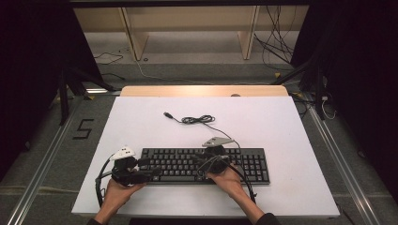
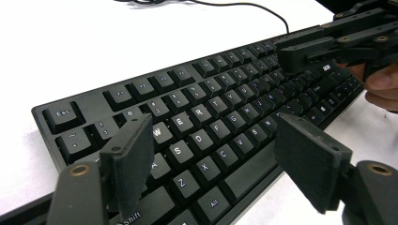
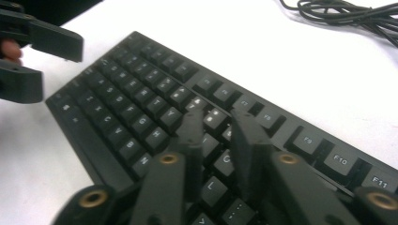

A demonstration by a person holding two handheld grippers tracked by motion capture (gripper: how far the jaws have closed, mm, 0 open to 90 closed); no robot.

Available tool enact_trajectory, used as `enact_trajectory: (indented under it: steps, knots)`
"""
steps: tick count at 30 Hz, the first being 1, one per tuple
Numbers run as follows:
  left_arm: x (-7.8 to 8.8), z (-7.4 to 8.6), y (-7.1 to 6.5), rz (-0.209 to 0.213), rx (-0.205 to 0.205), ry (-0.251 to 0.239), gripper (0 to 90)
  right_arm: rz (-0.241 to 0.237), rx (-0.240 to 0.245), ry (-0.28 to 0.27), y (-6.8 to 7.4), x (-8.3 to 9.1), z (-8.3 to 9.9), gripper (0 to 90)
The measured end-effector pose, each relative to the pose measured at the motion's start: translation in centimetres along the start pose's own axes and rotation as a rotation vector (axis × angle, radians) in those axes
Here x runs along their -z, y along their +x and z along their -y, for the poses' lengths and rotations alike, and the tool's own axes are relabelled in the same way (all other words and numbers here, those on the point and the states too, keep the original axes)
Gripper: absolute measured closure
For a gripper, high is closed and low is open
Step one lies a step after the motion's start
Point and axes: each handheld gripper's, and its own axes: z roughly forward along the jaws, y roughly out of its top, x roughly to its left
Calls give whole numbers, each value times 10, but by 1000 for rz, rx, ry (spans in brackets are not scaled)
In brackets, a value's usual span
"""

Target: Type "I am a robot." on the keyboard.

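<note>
A black keyboard lies across the near half of the white table. Its cable coils behind it and ends in a loose USB plug. My left gripper hovers over the keyboard's left end, and its jaws stand wide open with nothing between them. My right gripper hangs over the middle keys, pointing left. Only a narrow gap separates its fingers, which hold nothing. Each gripper shows in the other's view: the right gripper and the left gripper.
The coiled cable lies on bare table behind the keyboard. A wooden strip edges the far side of the table. Beyond it are shelf legs and floor cables. Metal rails run along both sides.
</note>
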Motion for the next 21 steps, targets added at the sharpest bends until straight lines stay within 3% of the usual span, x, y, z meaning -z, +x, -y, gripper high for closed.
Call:
enact_trajectory:
  steps: [8, 21]
  knots:
    - [1, 0, 1, -3, -2, -7, 282, -25, -1, -12, 3, 2, 0, 492]
    - [4, -1, 3, -15, 4, -28, 281, -64, 13, -26, 14, 1, -2, 372]
